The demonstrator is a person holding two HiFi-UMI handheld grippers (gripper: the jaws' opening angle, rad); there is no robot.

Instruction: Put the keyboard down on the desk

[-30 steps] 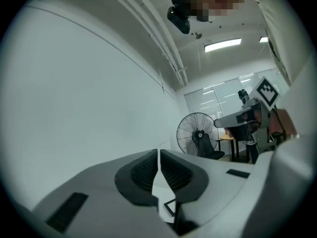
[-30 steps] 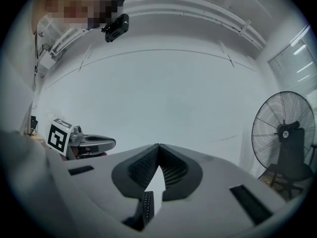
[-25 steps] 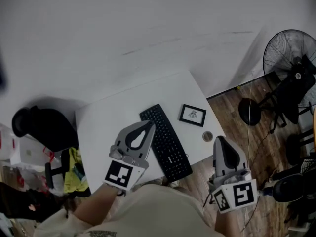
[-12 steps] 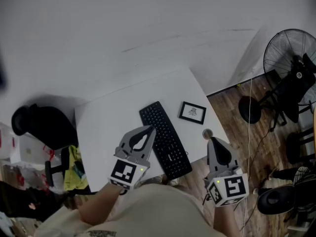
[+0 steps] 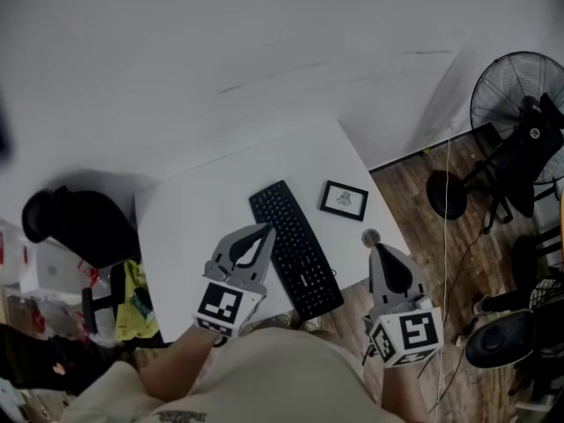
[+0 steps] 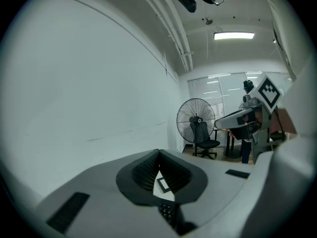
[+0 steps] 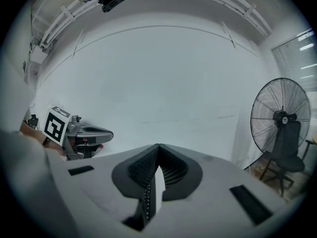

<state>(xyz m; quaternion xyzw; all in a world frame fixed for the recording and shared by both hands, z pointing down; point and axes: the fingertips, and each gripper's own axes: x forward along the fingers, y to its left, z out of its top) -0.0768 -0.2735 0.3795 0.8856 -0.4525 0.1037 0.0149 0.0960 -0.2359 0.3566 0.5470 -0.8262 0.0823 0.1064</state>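
The keyboard (image 5: 295,249) lies on the desk (image 5: 189,210) between the left gripper (image 5: 265,228) and the right gripper (image 5: 380,248), just beside the left one. The picture frame (image 5: 344,201) lies ahead of the right gripper.

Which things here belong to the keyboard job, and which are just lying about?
Job: keyboard, lying flat on the desk; left gripper and right gripper, both shut and empty.
Lying about: picture frame, small round object, fan, black chair.
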